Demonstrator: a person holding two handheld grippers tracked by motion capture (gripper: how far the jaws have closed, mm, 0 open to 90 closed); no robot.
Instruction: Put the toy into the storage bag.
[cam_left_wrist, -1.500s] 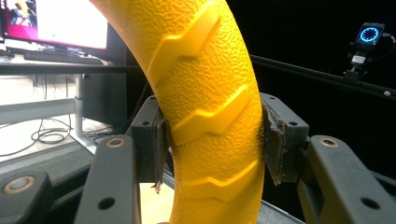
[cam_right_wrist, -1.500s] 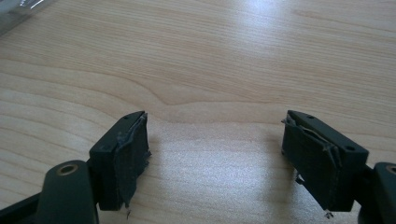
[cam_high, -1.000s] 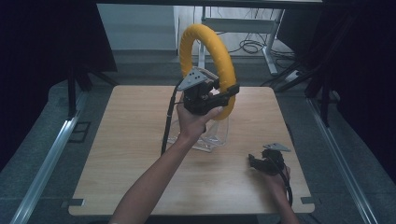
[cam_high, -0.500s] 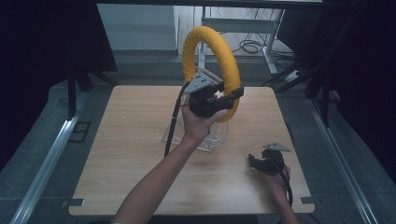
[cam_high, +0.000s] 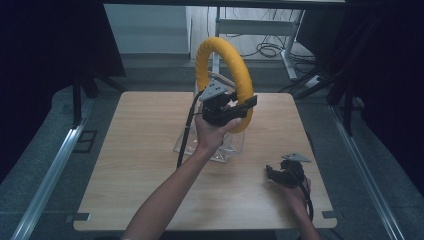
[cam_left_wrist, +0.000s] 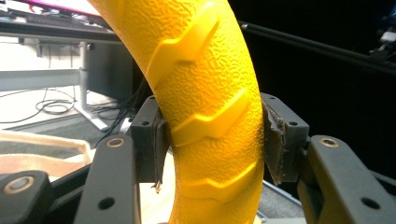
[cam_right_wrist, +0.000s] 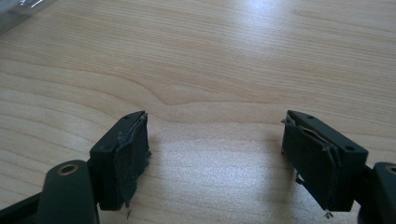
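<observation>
A big yellow ring (cam_high: 239, 70) with a ribbed, pebbled surface is held upright above the middle of the wooden table (cam_high: 140, 165). My left gripper (cam_high: 239, 107) is shut on its lower right arc. In the left gripper view both pads press the yellow ring (cam_left_wrist: 210, 112) from either side, and my left gripper (cam_left_wrist: 212, 137) shows no gap. A clear plastic stand (cam_high: 227, 146) sits on the table just below the ring. Near the front right of the table my right gripper (cam_high: 274, 175) rests low, and my right gripper (cam_right_wrist: 215, 158) stands open over bare wood.
Metal rails (cam_high: 47, 175) run along both sides of the table. Behind it stand a desk frame (cam_high: 260, 25) and cables (cam_high: 267, 50) on the floor. Dark curtains close in left and right.
My left hand has carried the ring a little down and toward the right. The right gripper has stayed where it was.
</observation>
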